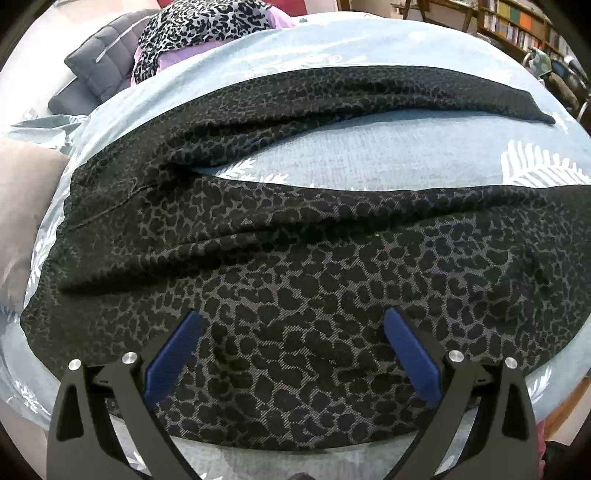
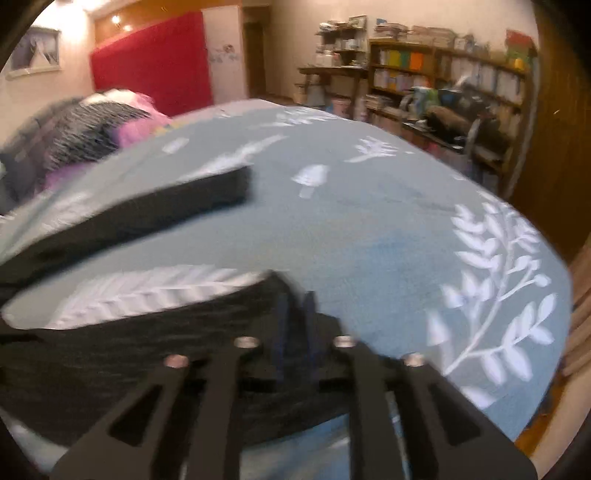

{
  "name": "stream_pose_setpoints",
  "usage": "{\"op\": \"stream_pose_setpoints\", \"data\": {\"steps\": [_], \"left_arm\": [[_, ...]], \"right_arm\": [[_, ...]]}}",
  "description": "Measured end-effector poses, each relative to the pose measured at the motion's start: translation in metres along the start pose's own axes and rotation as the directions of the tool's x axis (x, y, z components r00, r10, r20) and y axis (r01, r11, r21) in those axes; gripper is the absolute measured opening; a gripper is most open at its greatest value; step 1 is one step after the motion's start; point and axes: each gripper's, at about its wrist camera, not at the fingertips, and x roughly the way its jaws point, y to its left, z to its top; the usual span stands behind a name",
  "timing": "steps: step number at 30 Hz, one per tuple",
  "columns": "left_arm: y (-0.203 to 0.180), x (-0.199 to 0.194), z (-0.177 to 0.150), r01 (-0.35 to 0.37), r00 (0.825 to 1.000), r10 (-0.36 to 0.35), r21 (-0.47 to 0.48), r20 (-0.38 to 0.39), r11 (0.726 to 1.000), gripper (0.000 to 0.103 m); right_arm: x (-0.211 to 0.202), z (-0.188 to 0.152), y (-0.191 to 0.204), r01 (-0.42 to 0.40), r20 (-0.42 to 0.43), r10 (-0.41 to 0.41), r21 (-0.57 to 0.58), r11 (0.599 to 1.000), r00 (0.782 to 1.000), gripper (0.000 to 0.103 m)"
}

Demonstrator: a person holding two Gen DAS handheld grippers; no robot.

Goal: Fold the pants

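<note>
One pair of dark leopard-print knit pants (image 1: 295, 258) lies spread on the bed, over a pale blue bedspread with white leaf print (image 1: 369, 158). The near leg passes directly beneath and between the left gripper (image 1: 293, 350) fingers; the far leg runs well beyond the tips, a wedge of bare bedspread between the two.

Left gripper: blue-padded fingers (image 1: 173, 354) spread wide above the near leg, nothing pinched.

Right gripper (image 2: 295, 314): fingers drawn close together at the hem end of the near leg. The view is blurred; dark cloth appears to sit between the tips, so the fingers are judged to be pinching the fabric.

Handling, as judged: the cloth is soft, limp and light, with a slightly textured knit unlikely to slip. It will drape and crease instead of holding shape. It is best taken at the edges: the hem on one side, the waistband or outer seam on the other, pinching through both layers.

Count: one pair of pants, two legs, two grippers. One heap of other clothing (image 1: 192, 33), grey leopard print over pink, lies far beyond the left fingertips. One bookshelf (image 2: 443, 81) stands past the bed.
</note>
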Motion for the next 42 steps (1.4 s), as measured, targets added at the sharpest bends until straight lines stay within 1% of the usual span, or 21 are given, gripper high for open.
{"op": "stream_pose_setpoints", "data": {"steps": [1,2,3,4,6,8,11,12,15,18,19,21,22,24,27,29,31,33,34,37,42], "left_arm": [[-0.001,0.0,-0.001,0.001,1.0,-0.001,0.001,0.0,1.0,0.098],[-0.001,0.0,-0.002,0.002,1.0,-0.002,0.0,-0.001,1.0,0.098],[-0.001,0.001,-0.002,0.006,1.0,-0.006,-0.003,-0.002,1.0,0.098],[-0.002,0.001,-0.002,0.011,1.0,-0.011,-0.007,-0.003,1.0,0.098],[0.003,0.003,-0.003,0.035,0.999,-0.035,-0.02,-0.005,0.999,0.098],[0.013,0.004,-0.006,0.066,0.998,-0.067,-0.039,-0.015,0.997,0.098],[0.024,0.004,-0.014,0.084,0.996,-0.085,-0.053,-0.018,0.995,0.098],[0.028,0.004,-0.018,0.098,0.995,-0.099,-0.056,-0.013,0.994,0.098],[0.032,0.003,-0.028,0.111,0.994,-0.111,-0.044,0.005,0.993,0.098],[0.032,0.001,-0.032,0.111,0.994,-0.11,-0.03,0.021,0.993,0.098],[0.033,0.001,-0.033,0.113,0.993,-0.113,-0.024,0.026,0.993,0.098],[0.033,0.0,-0.035,0.126,0.992,-0.125,-0.024,0.03,0.992,0.098],[0.035,0.0,-0.037,0.133,0.991,-0.132,-0.026,0.032,0.991,0.098],[0.038,0.001,-0.041,0.147,0.989,-0.146,-0.025,0.039,0.989,0.098],[0.041,0.0,-0.053,0.16,0.986,-0.159,-0.013,0.053,0.987,0.098],[0.045,0.0,-0.061,0.178,0.982,-0.177,-0.005,0.058,0.984,0.098],[0.046,0.001,-0.068,0.176,0.982,-0.177,0.011,0.062,0.984,0.098],[0.045,-0.001,-0.075,0.174,0.982,-0.175,0.03,0.075,0.984,0.098],[0.046,-0.001,-0.077,0.173,0.981,-0.175,0.037,0.077,0.984,0.098],[0.048,-0.006,-0.083,0.189,0.979,-0.191,0.036,0.075,0.981,0.098],[0.066,-0.022,-0.065,0.153,0.975,-0.157,0.039,0.156,0.987,0.098]], "right_arm": [[-0.005,-0.003,0.01,-0.056,-0.001,0.056,-0.005,0.998,0.998,0.038],[-0.005,-0.004,0.015,-0.083,-0.004,0.083,-0.004,0.997,0.997,0.05],[-0.001,-0.009,0.021,-0.112,-0.021,0.112,0.001,0.994,0.994,0.052],[0.006,-0.012,0.025,-0.122,-0.041,0.122,0.009,0.993,0.992,0.052],[0.027,-0.021,0.022,-0.098,-0.105,0.103,0.048,0.994,0.989,0.052],[0.033,-0.025,0.018,-0.091,-0.104,0.1,0.088,0.992,0.99,0.051],[0.026,-0.017,0.034,-0.006,-0.108,0.012,0.057,0.998,0.994,0.051],[0.022,-0.016,0.039,0.001,-0.102,0.004,0.051,0.999,0.995,0.051],[-0.005,-0.013,0.076,-0.096,-0.062,0.097,0.013,0.995,0.993,0.051],[-0.03,-0.023,0.131,-0.231,-0.071,0.226,-0.076,0.97,0.972,0.051],[-0.036,-0.03,0.153,-0.291,-0.089,0.283,-0.098,0.952,0.955,0.051],[-0.042,-0.037,0.186,-0.371,-0.126,0.356,-0.126,0.92,0.926,0.051],[-0.042,-0.044,0.208,-0.426,-0.161,0.405,-0.135,0.894,0.9,0.051],[-0.04,-0.052,0.233,-0.467,-0.195,0.435,-0.164,0.869,0.879,0.051],[-0.03,-0.065,0.261,-0.481,-0.256,0.428,-0.201,0.854,0.867,0.051],[-0.02,-0.073,0.267,-0.454,-0.286,0.388,-0.223,0.863,0.876,0.051],[-0.004,-0.087,0.262,-0.396,-0.308,0.318,-0.235,0.888,0.896,0.049],[-0.003,-0.087,0.254,-0.407,-0.301,0.339,-0.202,0.891,0.891,0.048],[-0.004,-0.085,0.252,-0.38,-0.296,0.315,-0.198,0.904,0.902,0.048],[-0.01,-0.079,0.258,-0.344,-0.291,0.282,-0.191,0.919,0.914,0.048],[-0.025,-0.067,0.297,-0.432,-0.254,0.372,-0.252,0.866,0.893,0.05]]}}
